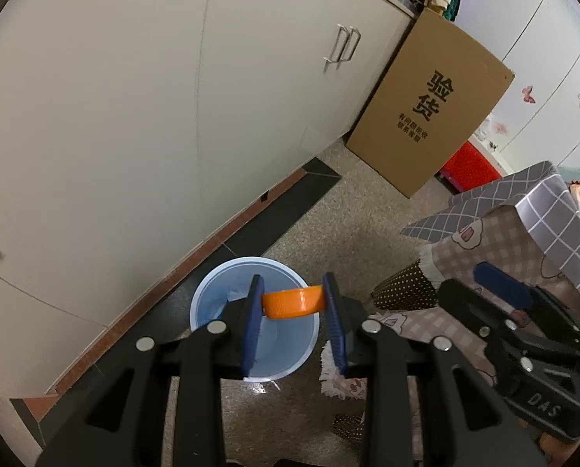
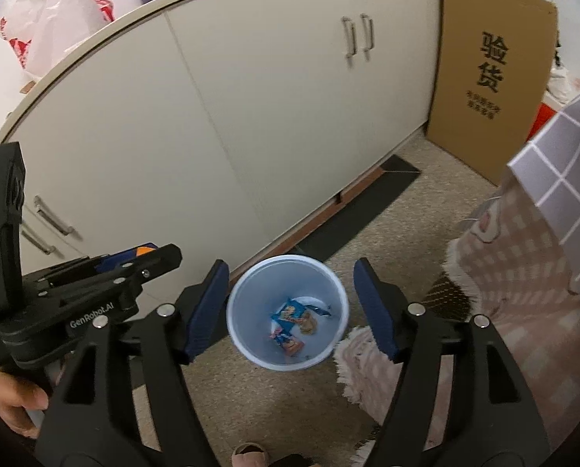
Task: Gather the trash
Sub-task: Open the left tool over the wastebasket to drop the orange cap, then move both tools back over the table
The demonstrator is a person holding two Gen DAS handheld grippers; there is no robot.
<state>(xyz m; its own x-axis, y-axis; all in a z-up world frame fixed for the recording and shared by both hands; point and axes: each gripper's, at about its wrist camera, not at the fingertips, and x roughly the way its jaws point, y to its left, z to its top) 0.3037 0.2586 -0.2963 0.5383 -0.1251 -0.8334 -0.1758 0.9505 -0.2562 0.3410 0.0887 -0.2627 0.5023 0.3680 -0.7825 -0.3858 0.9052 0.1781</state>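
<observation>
My left gripper (image 1: 293, 303) is shut on an orange bottle cap (image 1: 293, 303) and holds it above the open mouth of a light blue trash bin (image 1: 212, 292) on the floor. In the right wrist view the same bin (image 2: 243, 292) stands between my open right gripper's (image 2: 290, 307) fingers and below them, with blue snack wrappers (image 2: 291, 321) lying at its bottom. The right gripper is empty. The left gripper (image 2: 142, 257) shows at the left of the right wrist view, with a sliver of orange between its fingers.
White cabinets (image 1: 134, 116) run along the left behind the bin. A large cardboard box (image 1: 430, 109) leans at the cabinet's end. A table draped in checked cloths (image 1: 523, 233) hangs at the right, close to the bin. A red box (image 1: 468, 167) sits behind.
</observation>
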